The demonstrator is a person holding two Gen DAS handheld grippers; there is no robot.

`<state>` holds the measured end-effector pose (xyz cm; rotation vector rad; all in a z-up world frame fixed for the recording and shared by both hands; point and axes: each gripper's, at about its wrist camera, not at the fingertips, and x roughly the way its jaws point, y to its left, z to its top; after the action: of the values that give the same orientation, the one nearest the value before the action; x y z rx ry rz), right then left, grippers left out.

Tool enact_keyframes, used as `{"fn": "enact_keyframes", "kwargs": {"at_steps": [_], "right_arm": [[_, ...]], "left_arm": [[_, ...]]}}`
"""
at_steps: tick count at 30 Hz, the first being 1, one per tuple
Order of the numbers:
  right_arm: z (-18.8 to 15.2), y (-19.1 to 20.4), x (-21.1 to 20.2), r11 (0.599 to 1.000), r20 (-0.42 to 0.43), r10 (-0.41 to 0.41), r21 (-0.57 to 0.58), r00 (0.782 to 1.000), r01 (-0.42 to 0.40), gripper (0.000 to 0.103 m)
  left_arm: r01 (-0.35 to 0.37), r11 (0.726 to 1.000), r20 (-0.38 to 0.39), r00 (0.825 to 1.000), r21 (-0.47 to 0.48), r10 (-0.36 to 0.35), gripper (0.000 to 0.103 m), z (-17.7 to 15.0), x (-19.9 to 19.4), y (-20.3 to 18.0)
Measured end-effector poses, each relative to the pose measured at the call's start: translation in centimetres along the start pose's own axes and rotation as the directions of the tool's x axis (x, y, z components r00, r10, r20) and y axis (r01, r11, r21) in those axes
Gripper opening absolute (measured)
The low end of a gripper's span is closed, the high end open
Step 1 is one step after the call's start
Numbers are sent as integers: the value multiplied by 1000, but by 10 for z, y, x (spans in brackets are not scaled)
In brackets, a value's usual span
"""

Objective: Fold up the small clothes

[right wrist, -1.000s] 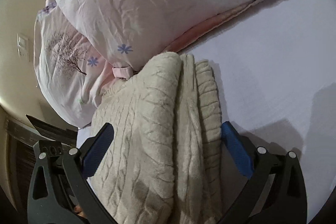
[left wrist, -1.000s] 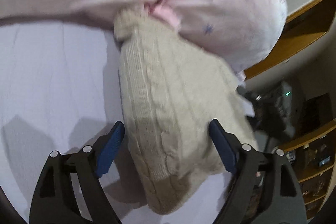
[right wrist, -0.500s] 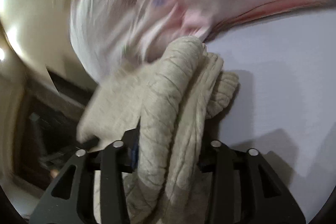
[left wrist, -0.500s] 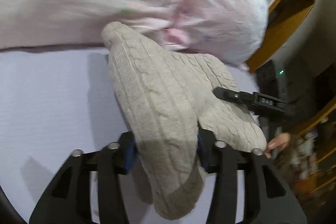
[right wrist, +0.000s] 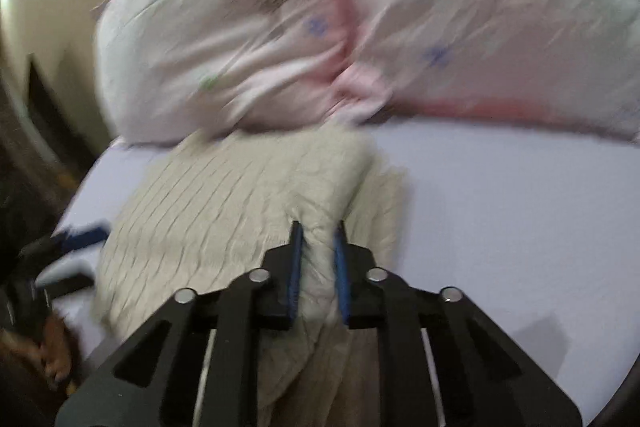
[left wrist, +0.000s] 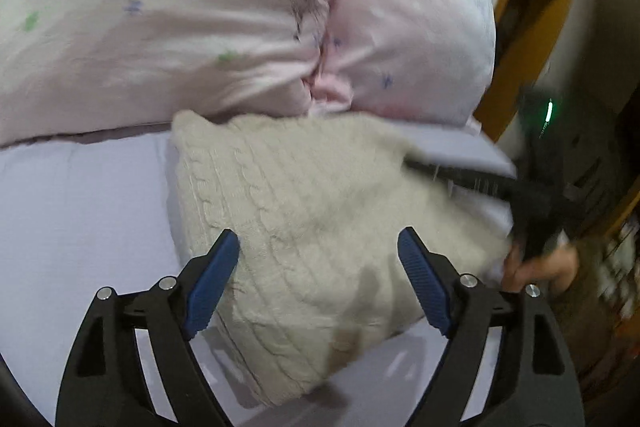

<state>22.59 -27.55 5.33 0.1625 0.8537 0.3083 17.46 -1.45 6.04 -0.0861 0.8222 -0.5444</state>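
A cream cable-knit sweater (left wrist: 304, 219) lies folded on the lavender bedsheet (left wrist: 80, 227), just below the pink pillows. My left gripper (left wrist: 320, 247) is open, its blue pads on either side of the sweater's near edge without pinching it. In the right wrist view the same sweater (right wrist: 224, 195) spreads to the left, and my right gripper (right wrist: 318, 239) is shut on a bunched fold of it. The right gripper also shows in the left wrist view (left wrist: 480, 183) at the sweater's right edge, with the hand behind it.
Two pink flower-print pillows (left wrist: 240, 19) lie along the far side of the bed, also seen in the right wrist view (right wrist: 360, 27). A wooden shelf unit (left wrist: 532, 39) and a dark device with a green light (left wrist: 550, 111) stand right of the bed edge.
My left gripper was shut on the sweater half a second ago and has opened. My right gripper stays shut on its fold. The sweater now lies wider and flatter on the sheet.
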Motion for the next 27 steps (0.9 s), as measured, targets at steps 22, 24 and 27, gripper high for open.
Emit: {"fn": "enact_keyframes", "kwargs": {"at_steps": [22, 24, 27], "right_arm": [[-116, 57, -55, 984, -112, -175, -51, 978, 170, 101], [-118, 63, -53, 985, -113, -165, -60, 980, 160, 101], [-122, 67, -43, 974, -156, -222, -82, 962, 211, 101]], "left_arm": [[-352, 936, -177, 921, 2, 347, 102, -83, -18, -12], [-378, 926, -176, 910, 26, 376, 102, -84, -14, -16], [-383, 923, -172, 909, 22, 381, 102, -84, -15, -16]]}}
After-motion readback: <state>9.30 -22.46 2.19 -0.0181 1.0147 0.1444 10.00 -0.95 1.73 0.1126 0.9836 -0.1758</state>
